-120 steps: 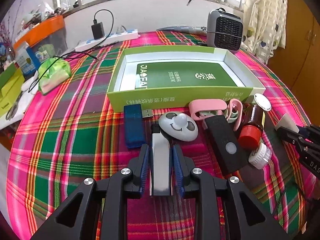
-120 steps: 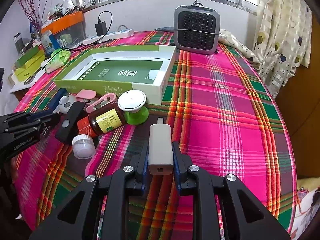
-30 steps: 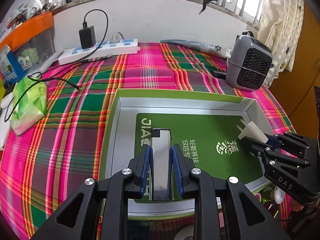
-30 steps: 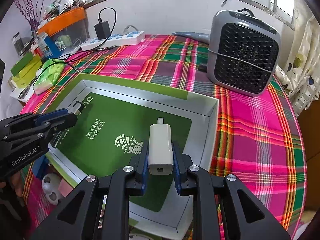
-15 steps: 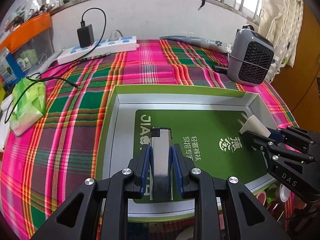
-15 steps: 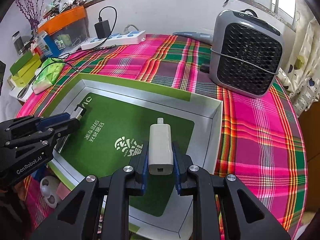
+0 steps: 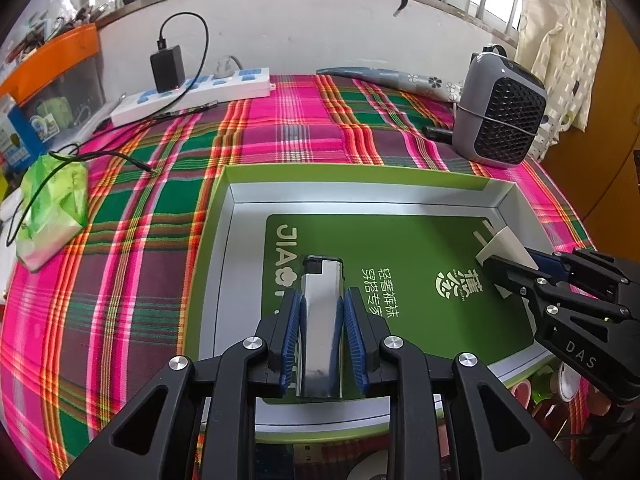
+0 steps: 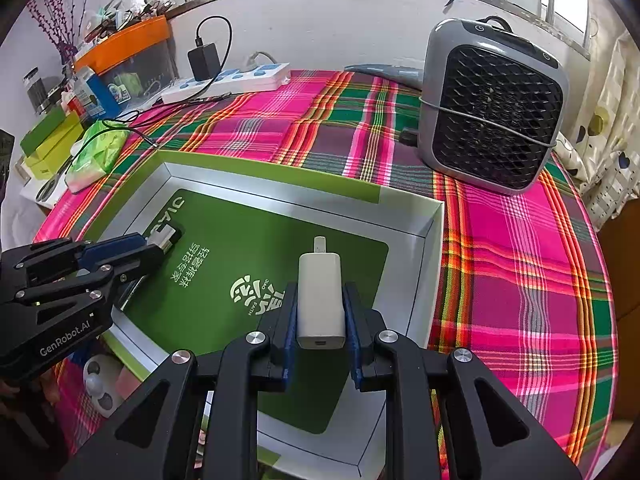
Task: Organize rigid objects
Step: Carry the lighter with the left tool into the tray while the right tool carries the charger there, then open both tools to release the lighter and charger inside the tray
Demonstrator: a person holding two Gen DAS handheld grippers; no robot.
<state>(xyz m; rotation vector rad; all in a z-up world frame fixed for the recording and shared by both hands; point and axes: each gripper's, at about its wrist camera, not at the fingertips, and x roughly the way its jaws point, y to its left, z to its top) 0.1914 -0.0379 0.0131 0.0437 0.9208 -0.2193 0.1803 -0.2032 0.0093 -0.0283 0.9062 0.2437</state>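
Observation:
My left gripper (image 7: 322,300) is shut on a silver lighter (image 7: 322,320) with a black cap, held over the left part of the green box (image 7: 352,174). It also shows in the right wrist view (image 8: 152,246). My right gripper (image 8: 321,300) is shut on a white charger plug (image 8: 321,296), held over the right part of the green box (image 8: 434,236). The plug (image 7: 500,246) and right gripper also show at the right of the left wrist view. The box floor is a green printed card (image 7: 420,248).
A grey fan heater (image 8: 492,116) stands behind the box at the right. A white power strip (image 7: 192,90) with a black adapter lies at the back left. A green tissue pack (image 7: 52,208) lies left. A white round toy (image 8: 100,388) and other small items sit before the box.
Both grippers have moved a little further forward and lower over the box floor, still holding the lighter and the plug. Four seconds ago both were at the table in front of the box.

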